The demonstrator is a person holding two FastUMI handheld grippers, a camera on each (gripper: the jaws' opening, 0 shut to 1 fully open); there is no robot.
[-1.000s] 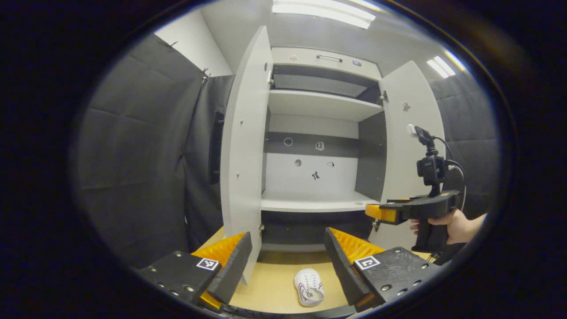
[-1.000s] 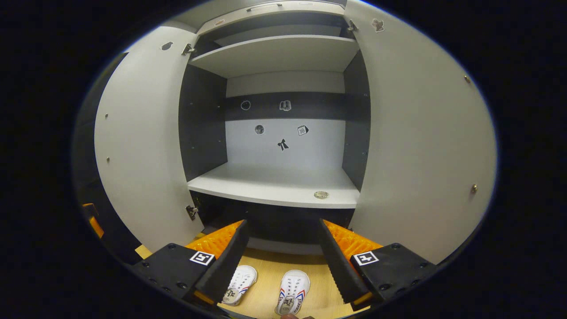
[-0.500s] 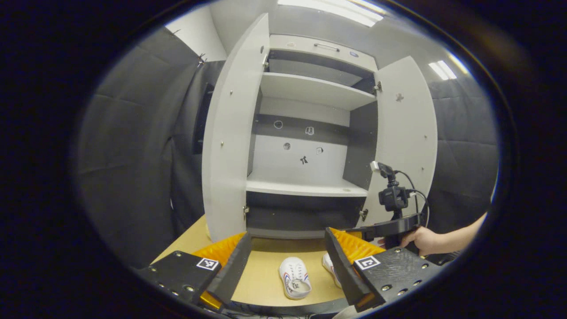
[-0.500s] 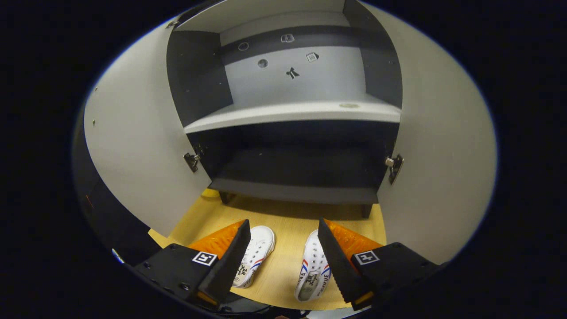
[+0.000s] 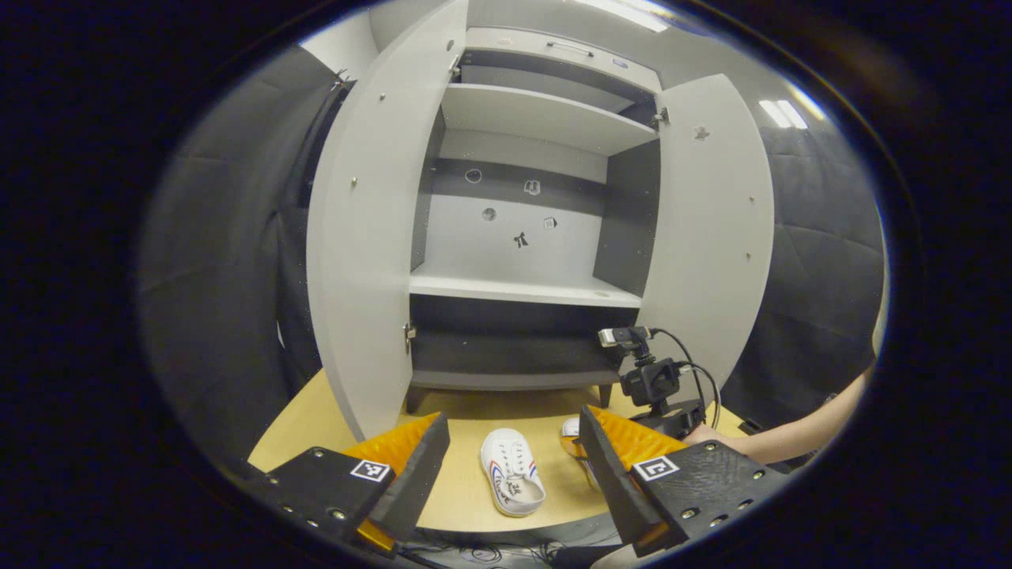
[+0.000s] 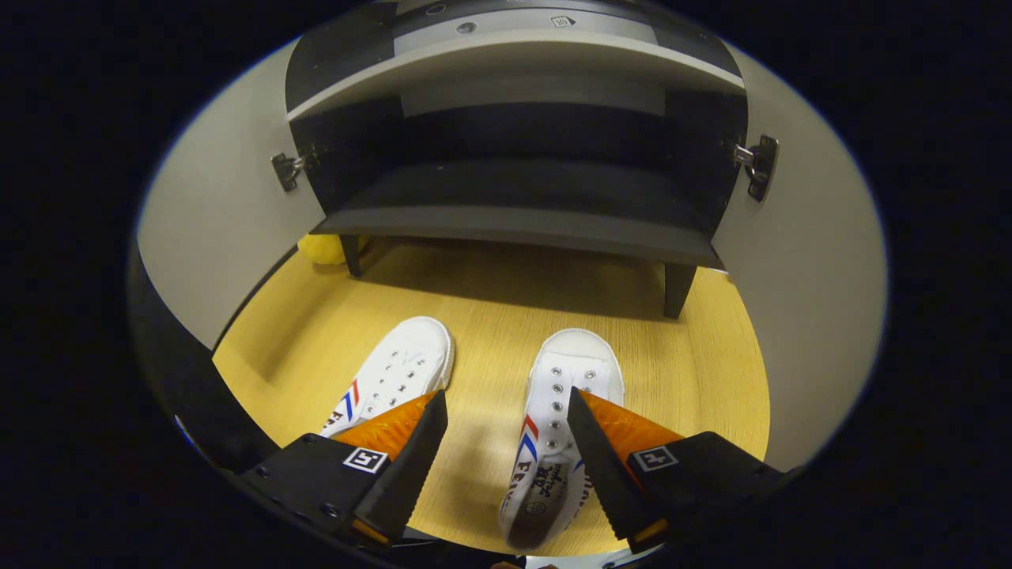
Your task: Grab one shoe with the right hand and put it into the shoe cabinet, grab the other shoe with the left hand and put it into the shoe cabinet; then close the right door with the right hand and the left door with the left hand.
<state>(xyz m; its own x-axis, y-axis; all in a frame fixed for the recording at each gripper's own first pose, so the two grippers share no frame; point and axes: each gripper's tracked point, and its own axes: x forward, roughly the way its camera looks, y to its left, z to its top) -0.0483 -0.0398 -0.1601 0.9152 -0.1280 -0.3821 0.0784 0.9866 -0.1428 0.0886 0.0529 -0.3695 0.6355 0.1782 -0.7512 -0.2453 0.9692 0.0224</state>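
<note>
Two white shoes with red and blue stripes lie on the wooden floor in front of the open shoe cabinet point(image 6: 514, 225). In the right gripper view, my right gripper point(image 6: 506, 397) hangs open just above them. Its right finger overlaps the right shoe point(image 6: 565, 371), while the left shoe point(image 6: 403, 363) lies beside its left finger. In the left gripper view, my left gripper point(image 5: 514, 420) is open and holds nothing, above and behind the left shoe point(image 5: 512, 482). The right shoe point(image 5: 569, 429) peeks out beside its right finger. Both cabinet doors point(image 5: 364, 237) point(image 5: 711, 221) stand wide open.
A hand point(image 5: 711, 435) holds the right gripper, whose camera mount point(image 5: 650, 382) rises low in front of the right door. A small yellow object point(image 6: 320, 249) sits by the cabinet's front left leg. The lower shelf point(image 6: 514, 190) is dark, and the lighter shelf point(image 5: 522, 288) sits above it.
The right gripper has dropped and tilted down from facing the shelves to hovering over the shoes. The left gripper view has also lowered, bringing both shoes and more floor into sight.
</note>
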